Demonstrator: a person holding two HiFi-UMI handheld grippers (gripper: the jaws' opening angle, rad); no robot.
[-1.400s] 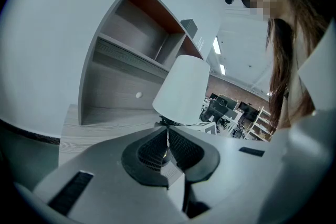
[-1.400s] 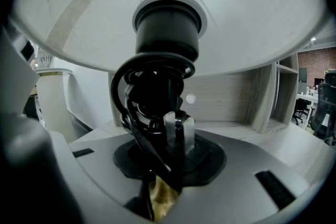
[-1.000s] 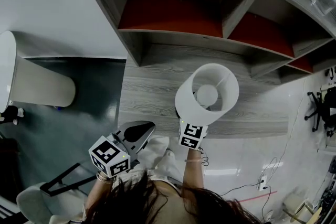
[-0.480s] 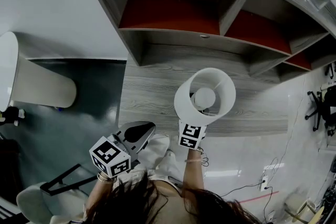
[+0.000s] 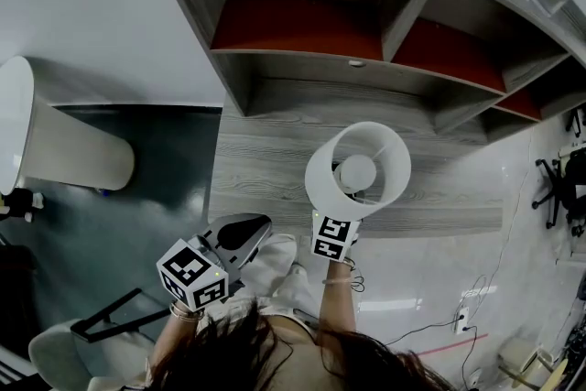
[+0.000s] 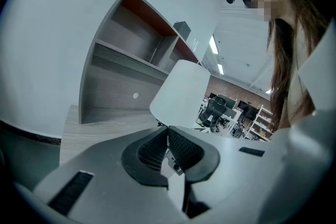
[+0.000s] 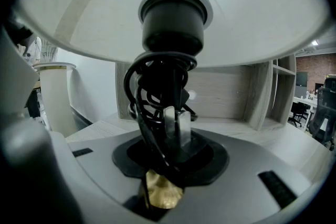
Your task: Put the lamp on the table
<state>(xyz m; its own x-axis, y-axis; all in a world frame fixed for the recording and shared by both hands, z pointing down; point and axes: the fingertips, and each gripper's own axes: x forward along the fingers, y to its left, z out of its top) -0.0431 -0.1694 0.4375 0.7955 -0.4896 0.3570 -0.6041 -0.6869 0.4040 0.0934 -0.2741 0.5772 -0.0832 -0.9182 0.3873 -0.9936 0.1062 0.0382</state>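
Nearest, at the left, the left gripper (image 6: 167, 128) has its jaws together on nothing, short of the table's near edge. To its right, the right gripper (image 7: 171, 140) has just been opening its jaws, which now stand loosely apart around the lamp's (image 5: 357, 171) stem and coiled black cord (image 7: 152, 107). The lamp stands upright over the near part of the grey wood table (image 5: 265, 151), with the shelf unit (image 5: 302, 27) beyond it.

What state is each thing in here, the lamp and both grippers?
White-shaded lamp: upright over the grey wooden table, black cord wound round its stem.
Right gripper: jaws have just been opening, lamp's stem between them.
Left gripper: shut, empty.
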